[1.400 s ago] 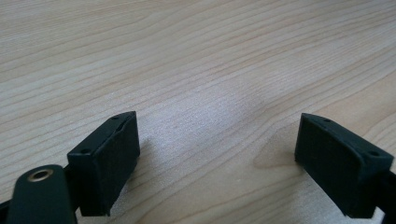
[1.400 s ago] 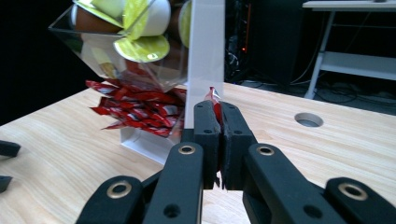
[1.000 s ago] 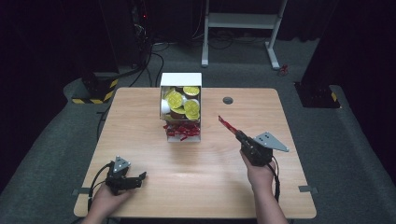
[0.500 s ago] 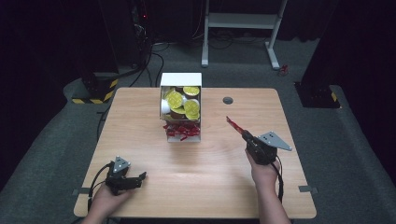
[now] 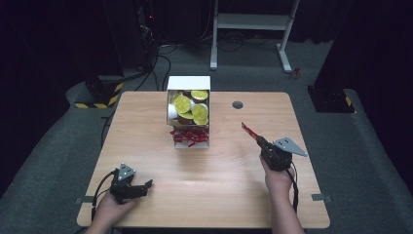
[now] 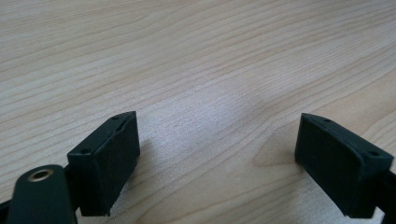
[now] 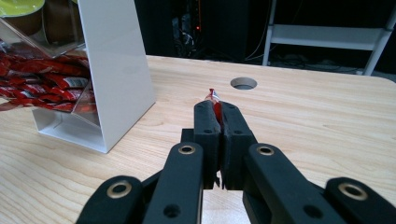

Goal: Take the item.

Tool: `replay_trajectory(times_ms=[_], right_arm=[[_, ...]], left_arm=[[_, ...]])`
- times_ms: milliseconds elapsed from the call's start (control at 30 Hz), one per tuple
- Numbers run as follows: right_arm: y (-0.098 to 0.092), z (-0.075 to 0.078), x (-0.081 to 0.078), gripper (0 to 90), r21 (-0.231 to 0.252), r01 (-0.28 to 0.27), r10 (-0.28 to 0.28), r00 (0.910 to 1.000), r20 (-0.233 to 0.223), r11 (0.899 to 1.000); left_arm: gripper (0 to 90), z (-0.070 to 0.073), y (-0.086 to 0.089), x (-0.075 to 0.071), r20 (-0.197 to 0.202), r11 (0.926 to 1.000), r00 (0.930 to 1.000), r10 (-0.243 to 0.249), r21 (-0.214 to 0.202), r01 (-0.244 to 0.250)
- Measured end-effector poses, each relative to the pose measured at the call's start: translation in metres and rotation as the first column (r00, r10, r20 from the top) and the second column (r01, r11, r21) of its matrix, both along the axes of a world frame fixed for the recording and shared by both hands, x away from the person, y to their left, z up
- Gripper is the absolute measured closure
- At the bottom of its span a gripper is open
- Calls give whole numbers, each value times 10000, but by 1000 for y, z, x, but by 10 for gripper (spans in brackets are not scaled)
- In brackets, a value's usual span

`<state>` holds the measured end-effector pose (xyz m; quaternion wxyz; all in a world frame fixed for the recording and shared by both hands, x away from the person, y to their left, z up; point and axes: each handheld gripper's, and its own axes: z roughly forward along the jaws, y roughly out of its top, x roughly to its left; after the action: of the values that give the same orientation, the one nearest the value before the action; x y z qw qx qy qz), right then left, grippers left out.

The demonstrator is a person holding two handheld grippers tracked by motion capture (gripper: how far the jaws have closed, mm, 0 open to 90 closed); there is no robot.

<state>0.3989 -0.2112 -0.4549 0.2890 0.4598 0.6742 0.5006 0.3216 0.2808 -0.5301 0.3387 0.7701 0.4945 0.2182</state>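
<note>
I have a thin red sachet (image 7: 215,103) pinched between the jaws of my right gripper (image 7: 218,122), pressed together on it so that only its red tip pokes out past them. From above, the sachet (image 5: 250,131) sticks out ahead of that gripper (image 5: 263,143), slanting up off the desk (image 5: 146,146). Ahead and to the left of these jaws stands a white dispenser box (image 5: 189,110), well apart from them, with yellow-lidded cups (image 5: 183,103) in its upper part and more red sachets (image 7: 42,86) heaped in its lower tray. Straight beyond the jaws is a round cable hole (image 7: 243,83) in the desk. My left gripper (image 6: 217,158) rests low over bare wood, jaws spread wide with nothing between them.
</note>
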Motion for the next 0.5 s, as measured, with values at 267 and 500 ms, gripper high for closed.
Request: replay_trajectory(times_ms=[267,500], right_arm=[[0,-1,1,873,-71,1,0,10000,47,10000],[-2,-4,-1,873,-111,15,-16,10000,-74,9999]], left_arm=[[143,0,0,0,-4,10000,10000,-7,14,7],[143,0,0,0,24,10000,10000,-8,41,8]])
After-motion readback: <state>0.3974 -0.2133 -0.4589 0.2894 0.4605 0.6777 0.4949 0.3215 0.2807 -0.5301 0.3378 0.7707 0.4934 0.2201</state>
